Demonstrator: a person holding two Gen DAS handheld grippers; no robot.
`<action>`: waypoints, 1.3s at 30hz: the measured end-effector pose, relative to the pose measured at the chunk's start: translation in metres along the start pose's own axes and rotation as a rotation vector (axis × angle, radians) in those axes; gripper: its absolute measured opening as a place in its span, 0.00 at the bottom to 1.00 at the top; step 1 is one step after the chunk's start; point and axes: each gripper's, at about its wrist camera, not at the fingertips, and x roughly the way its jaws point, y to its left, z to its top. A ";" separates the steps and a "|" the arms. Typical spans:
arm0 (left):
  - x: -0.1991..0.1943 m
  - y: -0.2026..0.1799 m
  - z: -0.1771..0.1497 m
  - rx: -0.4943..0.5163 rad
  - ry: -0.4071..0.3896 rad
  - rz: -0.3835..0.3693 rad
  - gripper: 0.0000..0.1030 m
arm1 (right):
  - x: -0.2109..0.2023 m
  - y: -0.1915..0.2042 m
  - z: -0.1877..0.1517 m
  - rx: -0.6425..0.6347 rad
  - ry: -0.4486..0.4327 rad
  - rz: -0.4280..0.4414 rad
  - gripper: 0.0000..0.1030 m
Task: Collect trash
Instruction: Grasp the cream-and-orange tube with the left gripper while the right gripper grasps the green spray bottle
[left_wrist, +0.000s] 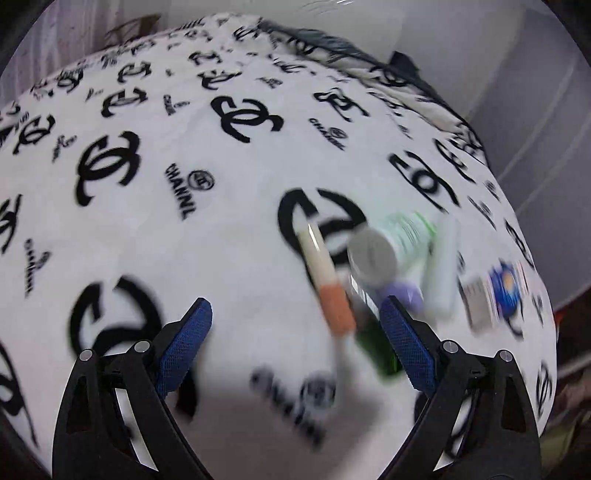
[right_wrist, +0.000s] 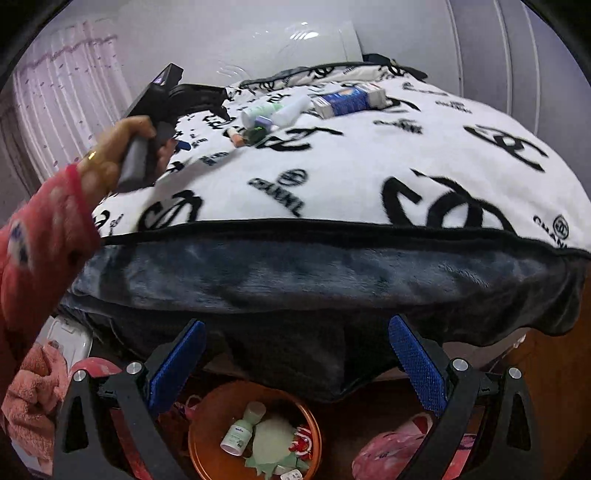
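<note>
Two spread grippers, left (left_wrist: 295, 328) and right (right_wrist: 297, 347); blurred orange-capped tube (left_wrist: 325, 280) on the blanket (left_wrist: 221, 221); nothing pinched

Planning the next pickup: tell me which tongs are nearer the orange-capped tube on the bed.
Left. The left tongs hover open right over the orange-capped tube; the right tongs hang off the bed's edge above the bin.

Black tongs (right_wrist: 295, 365) with blue textured pads (right_wrist: 177, 362); red sleeve (right_wrist: 33, 251).

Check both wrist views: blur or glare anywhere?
Left wrist: motion blur smears the trash cluster, especially the blue-and-white box and orange-capped tube; far blanket print stays sharper. Right wrist: mostly sharp, glare on the headboard, sleeve blurred.
</note>
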 end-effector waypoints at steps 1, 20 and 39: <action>0.006 -0.001 0.004 -0.013 0.006 0.019 0.87 | 0.001 -0.002 0.000 0.005 0.004 -0.002 0.95; 0.034 -0.021 -0.009 0.128 0.011 0.263 0.55 | 0.009 -0.024 0.004 0.060 -0.002 0.028 0.95; 0.050 -0.034 -0.003 0.021 0.087 0.376 0.54 | -0.007 -0.027 0.002 0.064 -0.036 0.023 0.95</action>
